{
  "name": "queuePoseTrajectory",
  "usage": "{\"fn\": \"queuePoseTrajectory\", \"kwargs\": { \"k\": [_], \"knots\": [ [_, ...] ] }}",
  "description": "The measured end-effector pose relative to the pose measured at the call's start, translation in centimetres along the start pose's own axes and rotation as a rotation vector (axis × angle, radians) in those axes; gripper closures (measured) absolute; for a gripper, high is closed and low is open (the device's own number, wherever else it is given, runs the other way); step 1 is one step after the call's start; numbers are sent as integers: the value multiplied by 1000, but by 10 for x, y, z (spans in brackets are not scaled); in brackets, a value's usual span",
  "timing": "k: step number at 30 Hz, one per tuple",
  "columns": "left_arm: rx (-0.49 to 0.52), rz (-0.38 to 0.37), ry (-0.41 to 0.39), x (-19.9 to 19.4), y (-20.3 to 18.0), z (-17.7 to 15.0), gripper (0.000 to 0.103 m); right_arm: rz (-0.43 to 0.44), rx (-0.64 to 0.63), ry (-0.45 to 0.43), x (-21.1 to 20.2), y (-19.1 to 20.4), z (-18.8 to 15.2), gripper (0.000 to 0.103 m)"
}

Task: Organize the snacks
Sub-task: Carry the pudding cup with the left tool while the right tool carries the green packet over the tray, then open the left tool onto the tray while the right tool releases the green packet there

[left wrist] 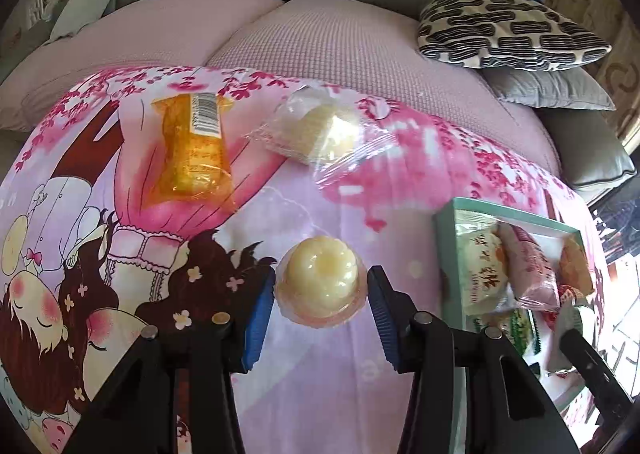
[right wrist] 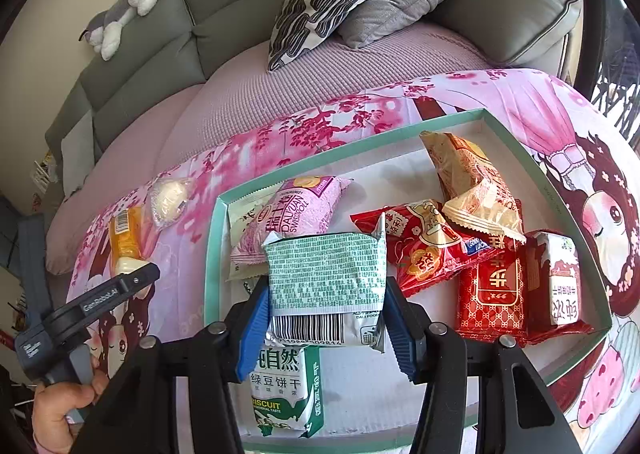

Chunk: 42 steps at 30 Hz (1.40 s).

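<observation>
- Looking through the left wrist view, we see our left gripper (left wrist: pixel 320 296) squeezing a round jelly cup (left wrist: pixel 320 288) between its 2 blue pads (left wrist: pixel 256 324), lifted a bit off the pink cloth (left wrist: pixel 360 394).
- An orange snack (left wrist: pixel 192 150) and a clear bag (left wrist: pixel 320 134) lie on the cloth behind it. The teal box (left wrist: pixel 444 238) waits at the right.
- We should carry the cup level and squeeze gently, so it does not pop out.
- Looking through the right wrist view, our right gripper (right wrist: pixel 326 294) holds a green packet (right wrist: pixel 326 278) over the box (right wrist: pixel 212 246), among other snacks.
- We should put it down flat in a bare spot before letting go.
</observation>
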<state>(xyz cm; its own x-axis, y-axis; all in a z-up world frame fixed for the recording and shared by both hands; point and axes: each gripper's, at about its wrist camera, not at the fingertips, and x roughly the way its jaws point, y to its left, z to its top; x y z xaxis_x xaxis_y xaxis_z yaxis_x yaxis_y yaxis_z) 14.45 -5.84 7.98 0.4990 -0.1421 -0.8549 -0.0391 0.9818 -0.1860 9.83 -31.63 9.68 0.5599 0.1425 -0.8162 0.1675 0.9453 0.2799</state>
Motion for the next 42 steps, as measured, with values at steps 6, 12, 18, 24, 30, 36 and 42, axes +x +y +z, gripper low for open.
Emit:
{"fn": "queuePoseTrajectory", "kwargs": {
  "k": [6,12,18,24,30,36,42],
  "knots": [
    [137,-102,-14,-19,-55,-9,54,-32,25,8,1,-13,-1,46],
    [298,-181,41,-8,-114,-29,54,-63,46,6,-1,-25,-1,46],
    [321,-176,81,1,-126,-37,54,-94,78,12,0,-40,-1,46],
    [322,-142,133,15,-124,-44,54,-108,72,56,11,-40,-4,46],
    [325,-135,142,20,-123,-46,54,-119,66,85,20,-40,-8,46],
    [310,-144,152,21,-122,-45,53,-123,87,110,27,-42,-9,44],
    [305,-143,170,22,-122,-43,53,-121,96,118,29,-44,-8,41]
  ]
}}
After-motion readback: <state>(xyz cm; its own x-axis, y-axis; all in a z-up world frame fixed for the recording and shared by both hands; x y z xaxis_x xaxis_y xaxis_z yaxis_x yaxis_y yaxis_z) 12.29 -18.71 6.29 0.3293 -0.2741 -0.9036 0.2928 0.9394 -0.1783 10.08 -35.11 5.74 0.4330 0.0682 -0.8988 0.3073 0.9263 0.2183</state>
